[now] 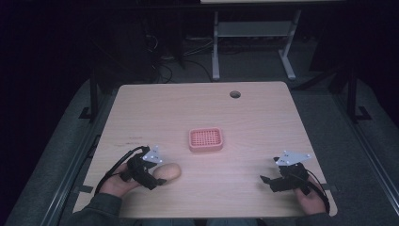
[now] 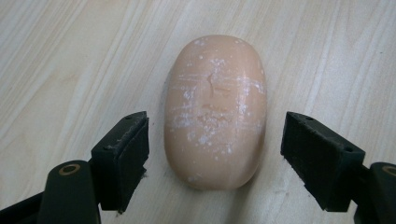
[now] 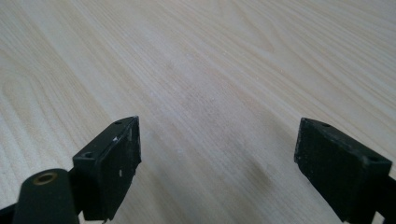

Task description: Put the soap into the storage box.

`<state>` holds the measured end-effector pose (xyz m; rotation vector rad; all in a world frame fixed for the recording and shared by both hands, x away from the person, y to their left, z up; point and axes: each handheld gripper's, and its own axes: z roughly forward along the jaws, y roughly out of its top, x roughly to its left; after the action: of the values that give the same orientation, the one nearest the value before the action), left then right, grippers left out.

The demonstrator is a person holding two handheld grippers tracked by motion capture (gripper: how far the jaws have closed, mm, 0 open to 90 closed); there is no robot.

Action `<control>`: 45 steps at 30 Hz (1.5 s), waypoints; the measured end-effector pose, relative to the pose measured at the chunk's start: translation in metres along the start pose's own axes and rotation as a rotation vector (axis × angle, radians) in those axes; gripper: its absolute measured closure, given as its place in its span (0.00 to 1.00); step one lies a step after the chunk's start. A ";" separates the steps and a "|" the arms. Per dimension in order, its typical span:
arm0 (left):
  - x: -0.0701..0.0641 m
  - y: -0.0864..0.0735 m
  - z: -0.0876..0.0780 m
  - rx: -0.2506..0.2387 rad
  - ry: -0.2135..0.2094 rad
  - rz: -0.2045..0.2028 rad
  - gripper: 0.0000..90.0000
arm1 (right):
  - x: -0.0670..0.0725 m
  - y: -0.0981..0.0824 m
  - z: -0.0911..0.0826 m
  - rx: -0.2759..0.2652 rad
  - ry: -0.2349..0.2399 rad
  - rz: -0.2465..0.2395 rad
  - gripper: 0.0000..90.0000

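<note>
Dim room, pale wood table (image 1: pixel 244 117). I count: one soap bar (image 2: pixel 215 112), one pink slotted dish (image 1: pixel 205 140), two grippers. Left gripper (image 2: pixel 215 163) jaws spread, straddling soap's near end, untouched; soap's long axis runs straight ahead between jaws. Right gripper (image 3: pixel 217 172) jaws spread over bare wood, well apart from soap. Left nearer, my pick.

Dim room; light wood table (image 1: pixel 263 122); grey carpet (image 1: pixel 357 155); white desk frame (image 1: pixel 254 33) behind.

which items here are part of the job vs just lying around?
In play, judging by the scene:
- bar of soap, between the open left gripper jaws
- pink soap dish, likely destination

Idle:
- right gripper, open over bare table
</note>
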<state>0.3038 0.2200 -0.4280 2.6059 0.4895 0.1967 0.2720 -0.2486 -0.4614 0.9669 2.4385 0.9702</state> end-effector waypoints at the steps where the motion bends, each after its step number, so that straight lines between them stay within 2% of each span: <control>1: 0.000 0.001 0.001 0.002 -0.004 -0.001 0.26 | 0.000 0.000 0.000 0.000 0.000 0.001 0.16; 14: 0.003 0.005 0.008 0.015 -0.030 -0.012 0.25 | 0.000 0.000 0.001 0.001 0.000 -0.002 0.16; 16: 0.005 0.006 0.009 0.028 -0.034 -0.002 0.24 | 0.000 0.000 0.001 0.001 -0.001 -0.005 0.16; 20: 0.004 0.008 0.014 0.033 -0.043 -0.017 0.24 | 0.000 0.000 0.001 0.002 0.000 -0.005 0.16; 25: 0.006 0.012 0.017 0.047 -0.053 -0.005 0.24 | 0.000 0.000 0.001 0.002 0.000 -0.005 0.16; 45: 0.006 0.013 0.025 0.073 -0.061 -0.008 0.28 | 0.001 0.000 0.001 0.001 0.001 -0.005 0.16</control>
<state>0.3188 0.2011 -0.4433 2.6713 0.4940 0.0982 0.2721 -0.2477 -0.4615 0.9600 2.4419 0.9676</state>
